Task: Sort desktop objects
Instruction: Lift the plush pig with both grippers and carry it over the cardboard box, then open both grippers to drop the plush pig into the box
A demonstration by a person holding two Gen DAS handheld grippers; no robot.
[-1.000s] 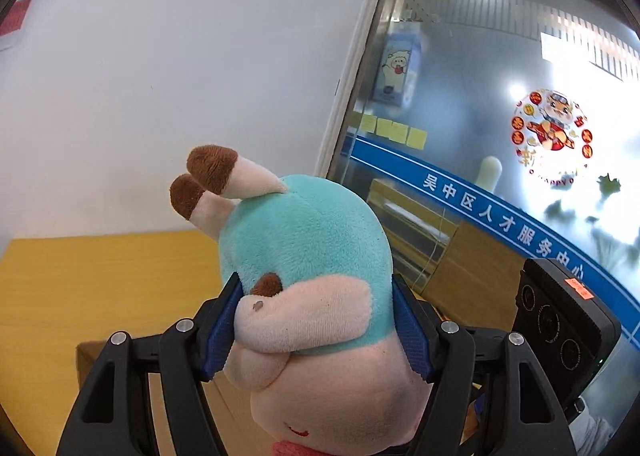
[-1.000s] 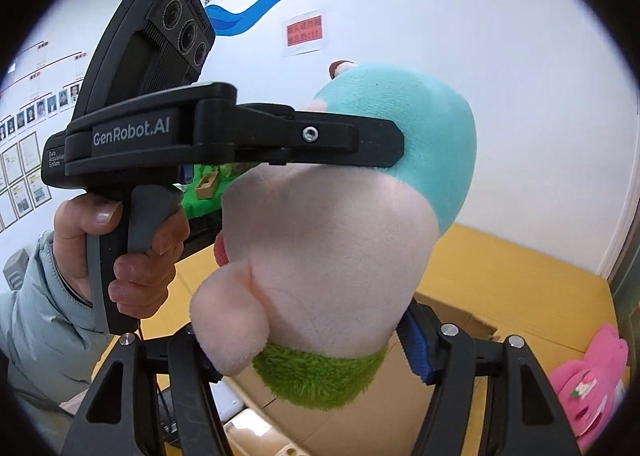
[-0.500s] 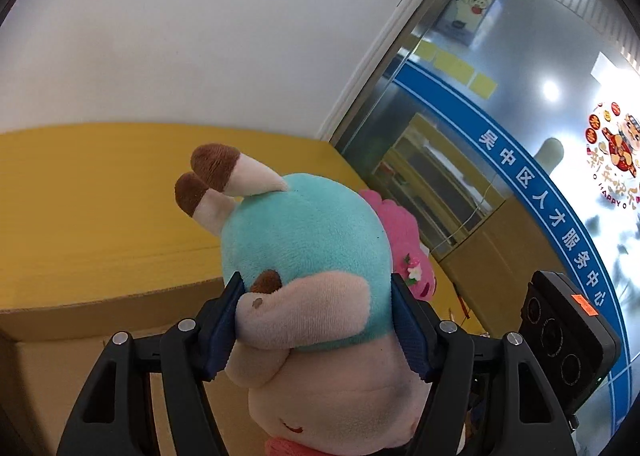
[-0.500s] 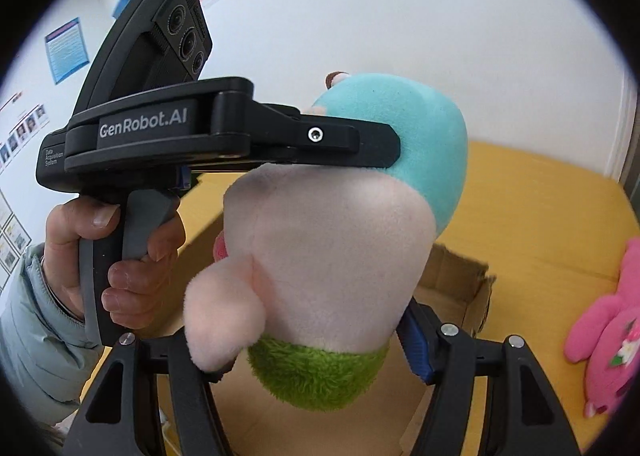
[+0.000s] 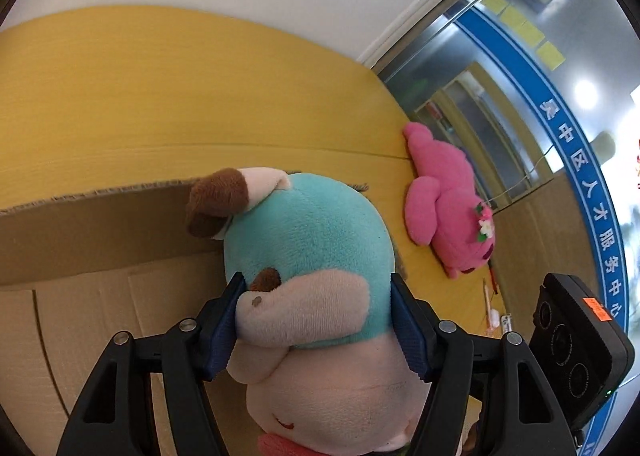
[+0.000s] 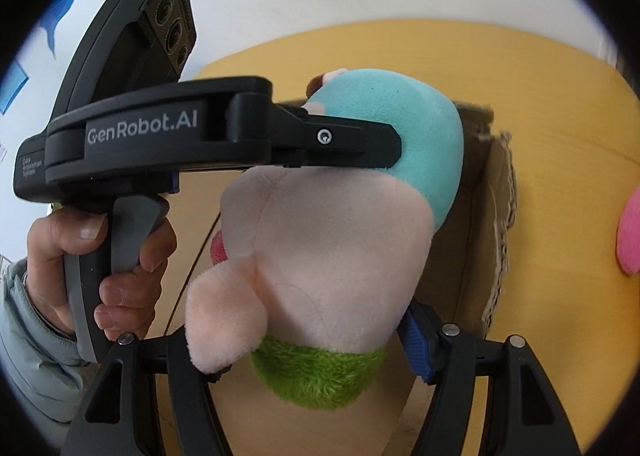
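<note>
a: item — plush toy (image 5: 308, 232), over cardboard box (image 5: 92, 216)?
b: yes. clamped by left gripper (image 5: 314, 320) at teal head; soft, light, squashes. right gripper (image 6: 320, 352) prob. closed on green base, contact obscured. pink plush (image 5: 448, 208) left on desk (image 5: 160, 88).

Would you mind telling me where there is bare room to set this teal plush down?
The cardboard box floor left of the teal plush shows bare. So does the yellow table between box flap and wall. The pink plush crowds the table's right edge.
</note>
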